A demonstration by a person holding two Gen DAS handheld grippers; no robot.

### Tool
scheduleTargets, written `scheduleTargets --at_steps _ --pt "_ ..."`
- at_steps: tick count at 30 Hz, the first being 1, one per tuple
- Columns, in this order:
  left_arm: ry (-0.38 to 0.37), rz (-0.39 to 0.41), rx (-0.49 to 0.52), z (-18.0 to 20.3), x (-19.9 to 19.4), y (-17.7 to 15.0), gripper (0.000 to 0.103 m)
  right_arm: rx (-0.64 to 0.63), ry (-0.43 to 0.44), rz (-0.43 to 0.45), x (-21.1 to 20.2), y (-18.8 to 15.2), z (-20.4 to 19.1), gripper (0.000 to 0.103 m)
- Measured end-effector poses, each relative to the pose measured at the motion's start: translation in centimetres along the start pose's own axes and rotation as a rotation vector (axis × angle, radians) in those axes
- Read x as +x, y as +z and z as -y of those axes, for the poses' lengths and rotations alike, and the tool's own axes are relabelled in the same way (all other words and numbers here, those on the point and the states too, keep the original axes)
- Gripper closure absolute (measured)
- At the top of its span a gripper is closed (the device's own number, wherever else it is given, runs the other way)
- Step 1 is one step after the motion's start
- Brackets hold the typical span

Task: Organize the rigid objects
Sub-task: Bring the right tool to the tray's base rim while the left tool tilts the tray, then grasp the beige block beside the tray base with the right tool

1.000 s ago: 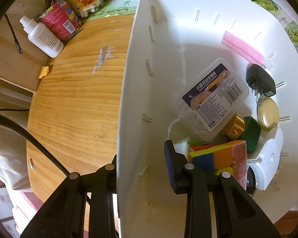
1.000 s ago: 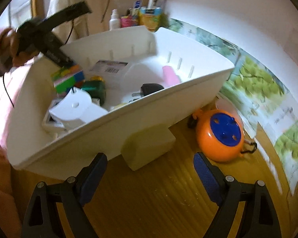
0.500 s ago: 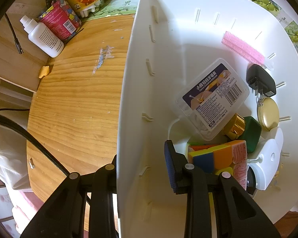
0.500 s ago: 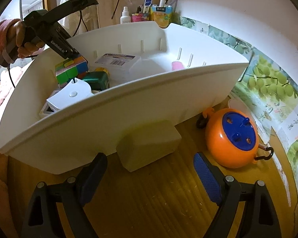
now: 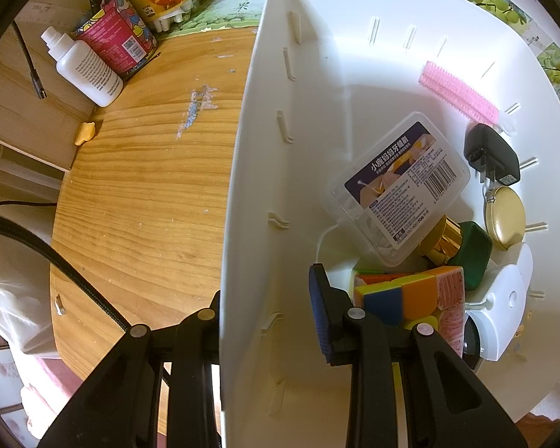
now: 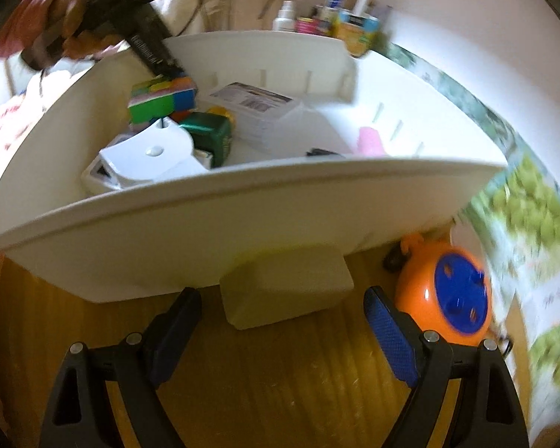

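1. Left gripper (image 5: 268, 310) clamps the white bin (image 5: 354, 56) wall, one jaw inside, one outside.
2. Right gripper (image 6: 280, 321) gapes wide, empty, above the wooden table (image 6: 317, 392).
3. Puzzle cube (image 5: 410, 298) lies inside the bin.

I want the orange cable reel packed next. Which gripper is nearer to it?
Right. The right gripper hangs open just beside the orange cable reel; the left gripper straddles the white bin's far wall.
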State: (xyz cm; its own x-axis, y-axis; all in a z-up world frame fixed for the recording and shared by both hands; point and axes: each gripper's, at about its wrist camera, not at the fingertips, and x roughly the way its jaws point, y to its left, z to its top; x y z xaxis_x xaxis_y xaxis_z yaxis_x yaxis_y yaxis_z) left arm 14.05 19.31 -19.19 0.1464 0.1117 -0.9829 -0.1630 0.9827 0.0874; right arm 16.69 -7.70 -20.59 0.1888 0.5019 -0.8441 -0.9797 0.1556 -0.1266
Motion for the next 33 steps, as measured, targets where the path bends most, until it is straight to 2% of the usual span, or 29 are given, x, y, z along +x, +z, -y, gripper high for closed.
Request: scheduleTargets --at_steps 5,10,21,33 --pt "0.002 0.009 -0.003 0.0 -0.1 -0.1 0.071 -0.158 0.036 -0.023 0.2 1.0 -0.5 0.019" --pt "0.004 0.023 -0.018 -0.1 -0.2 -0.4 0.071 -0.242 0.061 -0.068 0.5 1.7 -0.9 0.022" --pt "0.003 0.034 -0.011 0.1 -0.5 -0.8 0.070 -0.163 0.061 -0.122 0.2 1.8 -1.4 0.040" --pt "-0.006 0.044 0.008 0.2 -0.8 -1.2 0.070 0.083 -0.069 -0.110 -1.5 0.3 -3.6 0.040"
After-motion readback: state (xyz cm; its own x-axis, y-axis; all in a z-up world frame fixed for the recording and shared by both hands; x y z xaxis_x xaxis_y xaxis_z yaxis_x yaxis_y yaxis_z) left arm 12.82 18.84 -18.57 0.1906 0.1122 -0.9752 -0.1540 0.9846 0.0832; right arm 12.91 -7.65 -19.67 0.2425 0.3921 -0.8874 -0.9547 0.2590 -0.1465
